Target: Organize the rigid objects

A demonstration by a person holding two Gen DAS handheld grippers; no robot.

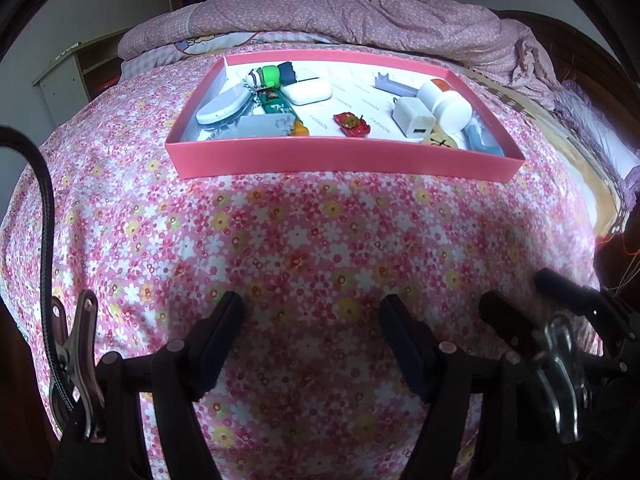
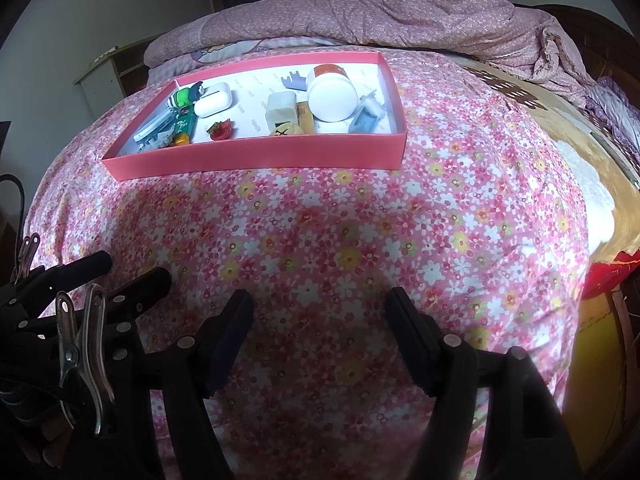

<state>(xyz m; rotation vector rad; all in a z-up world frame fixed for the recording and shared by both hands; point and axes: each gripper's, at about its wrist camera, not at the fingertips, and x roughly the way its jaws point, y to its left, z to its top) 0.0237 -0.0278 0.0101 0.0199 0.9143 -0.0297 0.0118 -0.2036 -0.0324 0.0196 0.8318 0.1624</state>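
A: Grippers first. Left gripper (image 1: 312, 320) is spread wide, nothing between its fingers, hovering over the flowered bedsheet (image 1: 304, 240). Right gripper (image 2: 320, 316) same: fingers apart, empty, over the sheet.

B: Where's the task stuff?

A: All ahead of both pairs of tongs, inside the pink tray (image 1: 344, 162), well apart from the fingertips. Seen from the left gripper, the white charger cube (image 1: 414, 117) and white jar (image 1: 451, 106) sit ahead and to the right, touching or nearly so. The red toy car (image 1: 352, 124) lies alone, almost straight ahead. The white earbud case (image 1: 308, 92) and the keychain pile with the green figure (image 1: 269, 76) are ahead-left.

B: Risks?

A: I'd say several. The tray sits on soft bedding, so a push on its near wall probably tips or slides it. The jar lies on its side from what I can tell; a glancing pinch likely rolls it into the blue piece (image 1: 482, 142) beside it. The keychain chains look tangled, so lifting one may drag its neighbours out.

B: Gripper clash?

A: Possible. The right gripper shows at the left one's right edge, close by. If both reach into the tray together, they could bump.

B: Small items?

A: Car is low and tiny; wide fingers could skid it.
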